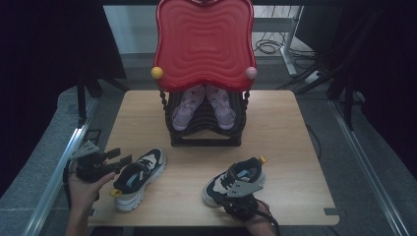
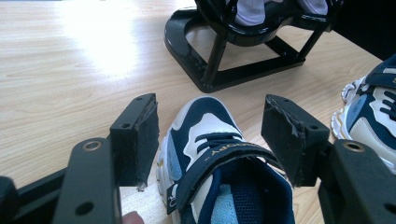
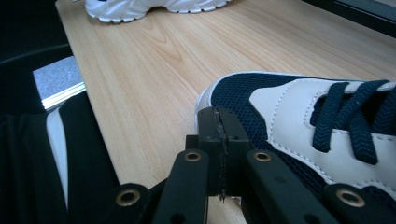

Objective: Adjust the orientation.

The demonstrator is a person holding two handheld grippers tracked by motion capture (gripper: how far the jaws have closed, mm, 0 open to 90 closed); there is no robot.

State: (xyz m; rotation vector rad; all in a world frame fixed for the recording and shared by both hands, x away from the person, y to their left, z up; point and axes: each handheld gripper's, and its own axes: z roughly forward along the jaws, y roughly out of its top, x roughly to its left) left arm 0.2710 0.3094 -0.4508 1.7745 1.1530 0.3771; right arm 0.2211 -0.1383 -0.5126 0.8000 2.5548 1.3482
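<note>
Down on the wooden tabletop (image 1: 285, 142) lie two navy-and-white sneakers. The left sneaker (image 1: 136, 177) rests near the left edge, its toe pointing toward the black rack (image 1: 206, 132); in the left gripper view this shoe (image 2: 219, 168) sits between the two spread jaws of the left tongs (image 2: 219, 140), which are released, the pads on either side of it and not touching. The right sneaker (image 1: 236, 179) lies near the front edge, well apart from its mate. The right tongs (image 3: 219, 144) are clenched, jaws pressed together with nothing visible between them, just beside the toe of that sneaker (image 3: 299, 126). At the back of the tabletop the rack carries a pair of pale lilac shoes (image 1: 202, 105) under a red wavy tray (image 1: 204, 42) standing upright.
</note>
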